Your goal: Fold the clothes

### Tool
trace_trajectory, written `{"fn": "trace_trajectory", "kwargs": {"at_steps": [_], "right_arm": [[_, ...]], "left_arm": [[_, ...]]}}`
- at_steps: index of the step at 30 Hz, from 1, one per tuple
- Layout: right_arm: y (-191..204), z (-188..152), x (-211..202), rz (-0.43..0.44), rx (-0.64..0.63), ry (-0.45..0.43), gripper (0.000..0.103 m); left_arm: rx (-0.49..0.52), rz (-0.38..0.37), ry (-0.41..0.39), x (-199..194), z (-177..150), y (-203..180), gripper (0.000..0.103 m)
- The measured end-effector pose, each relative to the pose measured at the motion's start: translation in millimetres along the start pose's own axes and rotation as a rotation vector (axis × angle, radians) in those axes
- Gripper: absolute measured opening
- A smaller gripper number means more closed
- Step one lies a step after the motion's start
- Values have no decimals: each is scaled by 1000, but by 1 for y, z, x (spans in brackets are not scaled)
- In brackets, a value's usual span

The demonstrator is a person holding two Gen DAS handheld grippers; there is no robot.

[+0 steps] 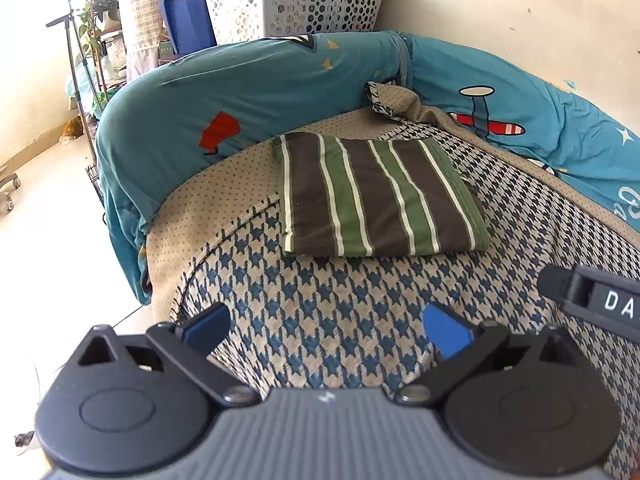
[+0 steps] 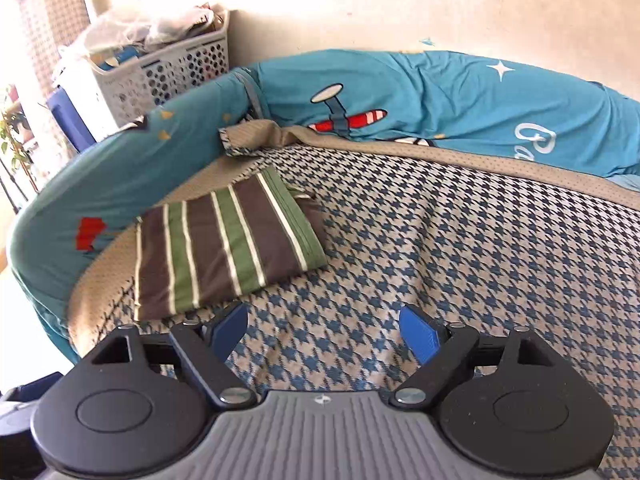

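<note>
Striped cloth (image 1: 380, 196) seen folded flat on bed (image 1: 352, 312), near teal bumper (image 1: 248, 92). Left claw (image 1: 326, 330) and right claw (image 2: 324, 334) held wide apart, empty. Risk judged: top layer snagged, fold undone if regrabbed carelessly; blanket underneath pinched instead

Green-brown striped cloth (image 1: 380, 196), houndstooth cover (image 1: 360, 312).
</note>
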State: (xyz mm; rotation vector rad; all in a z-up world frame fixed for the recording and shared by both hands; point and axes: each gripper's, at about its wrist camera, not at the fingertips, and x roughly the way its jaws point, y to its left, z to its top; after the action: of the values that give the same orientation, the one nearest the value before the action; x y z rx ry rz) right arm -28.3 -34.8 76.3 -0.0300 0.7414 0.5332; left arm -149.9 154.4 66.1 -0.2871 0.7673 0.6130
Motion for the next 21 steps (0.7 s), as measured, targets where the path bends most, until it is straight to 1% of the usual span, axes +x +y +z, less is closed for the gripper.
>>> {"fn": "trace_trajectory", "kwargs": {"at_steps": [6, 13, 21], "right_arm": [[11, 0, -8, 71, -51, -33, 81], [7, -2, -7, 80, -39, -15, 80], [8, -3, -9, 98, -55, -9, 79]], "left_arm": [[62, -7, -16, -4, -3, -11, 103], [120, -38, -31, -9, -7, -14, 103], [150, -46, -40, -14, -6, -13, 103]]}}
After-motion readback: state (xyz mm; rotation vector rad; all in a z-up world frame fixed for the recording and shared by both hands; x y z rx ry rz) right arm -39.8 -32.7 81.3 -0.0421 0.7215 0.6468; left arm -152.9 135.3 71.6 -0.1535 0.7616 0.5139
